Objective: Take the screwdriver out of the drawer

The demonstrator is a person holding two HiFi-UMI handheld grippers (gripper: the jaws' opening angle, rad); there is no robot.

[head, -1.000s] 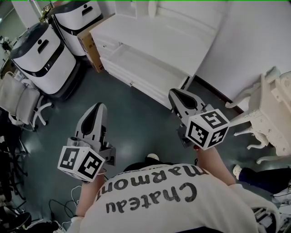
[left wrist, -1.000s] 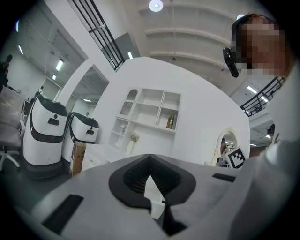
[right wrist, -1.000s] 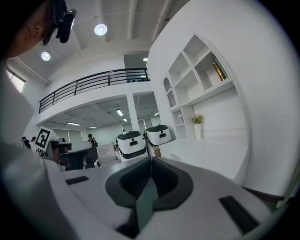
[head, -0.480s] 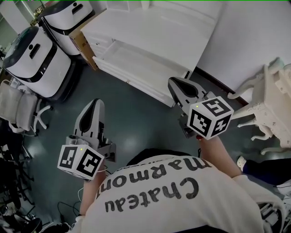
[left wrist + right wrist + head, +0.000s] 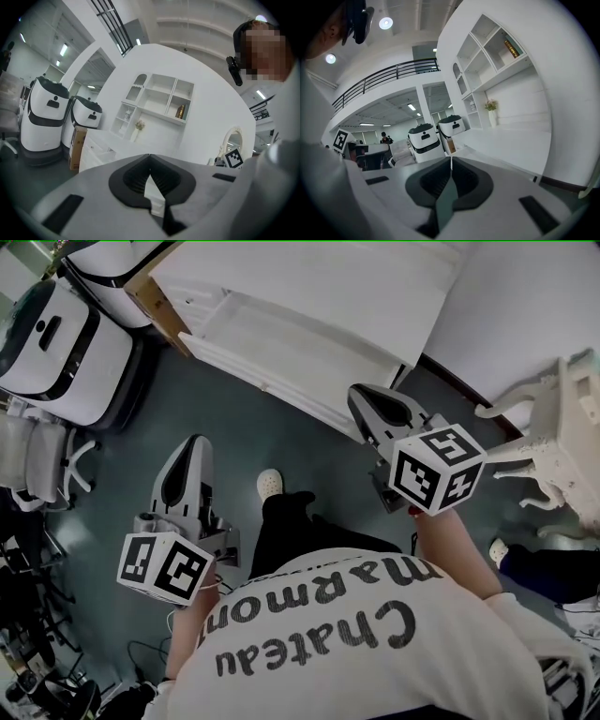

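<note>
grey flooring is spreading out beneath a person who is standing before a white counter, whose drawer is hanging pulled out toward them. i am not managing to make out the screwdriver; the drawer's inside is showing only as pale white. the left gripper is hovering over the floor, well short of the drawer, its jaws pressing together on nothing. the right gripper is hovering just off the drawer's front near its right end, jaws likewise sitting closed and empty. white machines with dark bands are standing left of the counter, and an ornate white table is sitting to the right.
</note>
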